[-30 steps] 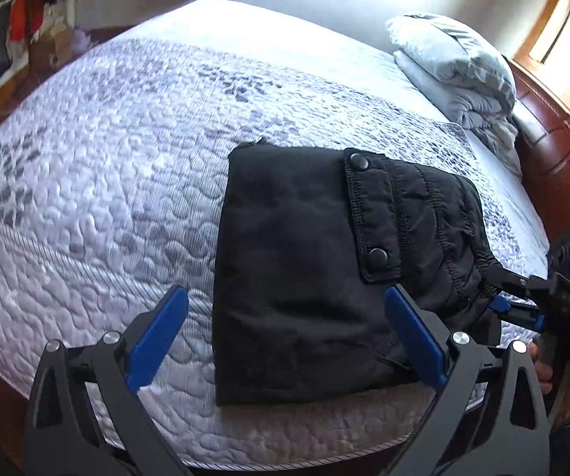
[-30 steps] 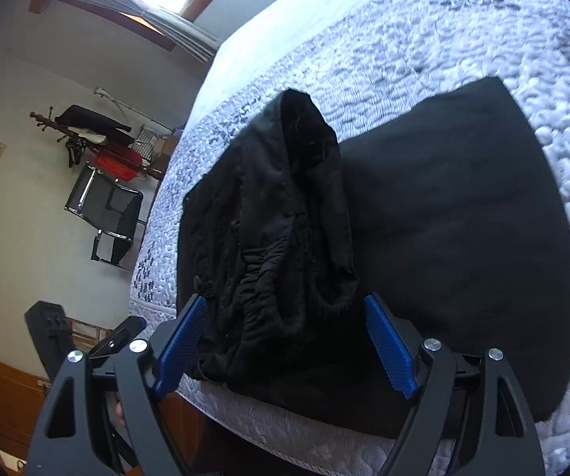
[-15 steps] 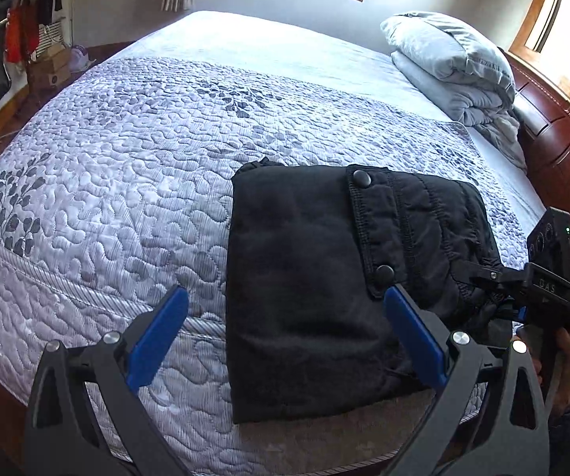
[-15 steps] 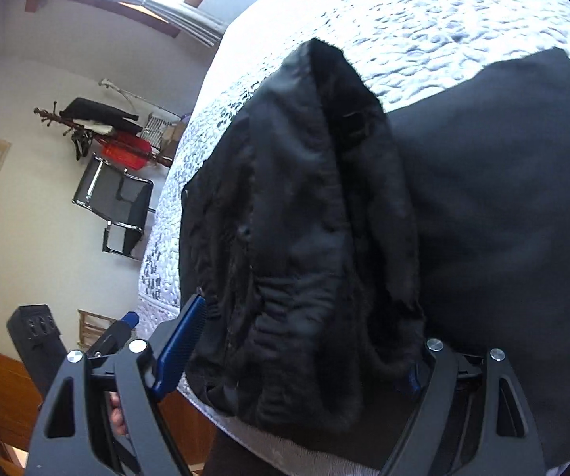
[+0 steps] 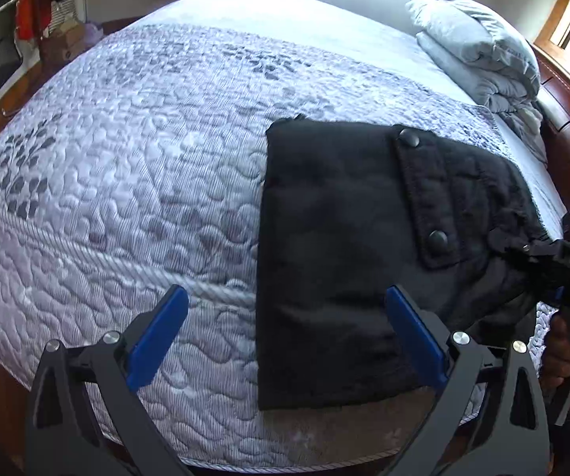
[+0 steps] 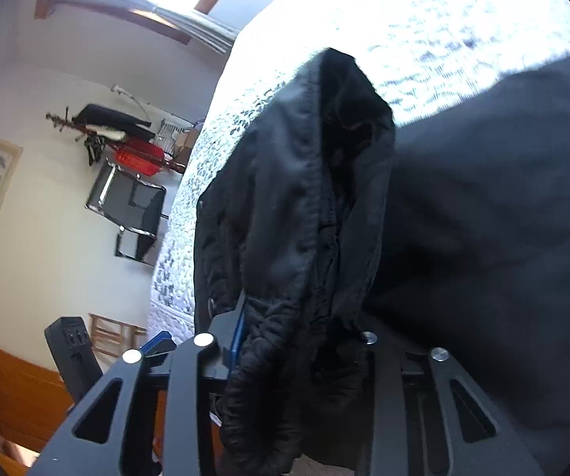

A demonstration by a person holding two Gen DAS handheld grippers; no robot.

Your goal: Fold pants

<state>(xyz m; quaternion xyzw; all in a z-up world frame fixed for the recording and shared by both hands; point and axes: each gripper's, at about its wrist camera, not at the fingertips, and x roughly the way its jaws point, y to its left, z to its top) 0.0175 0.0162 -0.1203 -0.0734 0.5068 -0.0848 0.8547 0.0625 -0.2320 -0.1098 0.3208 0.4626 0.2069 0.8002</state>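
The black pants (image 5: 340, 261) lie already doubled into a thick rectangle on the quilted bed (image 5: 126, 182), near its front edge and toward the right side, with the snap-buttoned flap (image 5: 423, 198) facing up and the elastic waist end bunched at the right. The right gripper (image 6: 296, 341) has just been closing, and its jaws now stand narrow with the gathered waistband pinched between them; in its own view the fabric rises in a dark hump straight out of the fingers, and from the left wrist view the tool reaches in from the right onto that same edge, a hand (image 5: 562, 349) on its handle. The left gripper (image 5: 285, 341) hangs over the front of the bed with its jaws wide and nothing between them; its right finger sits above the near part of the pants, its left finger above bare quilt. The step in hand looks like taking the waist end to carry it across for another fold. To do that well, the pinch should take all layers of the waistband, not only the top one, or the stack will peel apart as it lifts. The left gripper would do best to catch or press the near left corner so the bottom layer stays put, and the lift should be low and slow so the flap does not flop open
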